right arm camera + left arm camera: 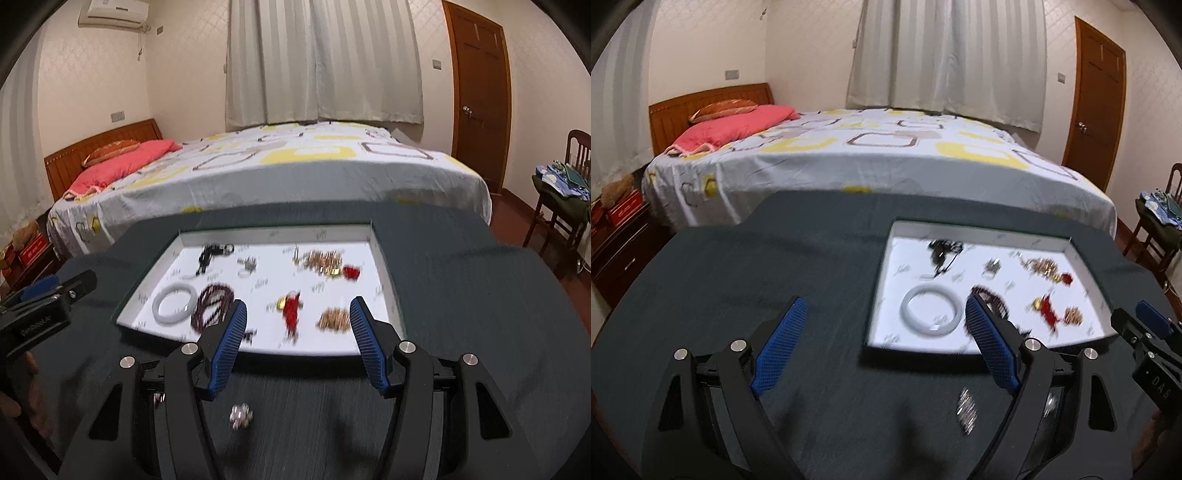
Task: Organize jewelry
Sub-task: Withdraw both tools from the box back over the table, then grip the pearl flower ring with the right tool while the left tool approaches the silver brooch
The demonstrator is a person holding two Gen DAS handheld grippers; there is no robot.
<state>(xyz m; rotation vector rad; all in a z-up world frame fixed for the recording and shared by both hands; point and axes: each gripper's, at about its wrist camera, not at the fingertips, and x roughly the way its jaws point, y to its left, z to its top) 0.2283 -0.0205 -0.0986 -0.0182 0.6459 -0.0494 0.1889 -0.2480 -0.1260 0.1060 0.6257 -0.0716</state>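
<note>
A shallow white tray (1086,266) (382,258) sits on a dark table and holds a pale bangle (931,310) (174,302), a dark bead string (212,306), black, gold and red pieces (291,308). A small silver piece (966,410) (240,415) lies on the table in front of the tray. My left gripper (886,321) is open and empty, left of and before the tray. My right gripper (298,310) is open and empty above the tray's near edge. Each gripper shows at the edge of the other's view.
The dark table (738,277) stands before a bed (886,155) with a patterned sheet. A nightstand (624,240) is at left, a chair with clothes (565,192) and a wooden door (480,92) at right.
</note>
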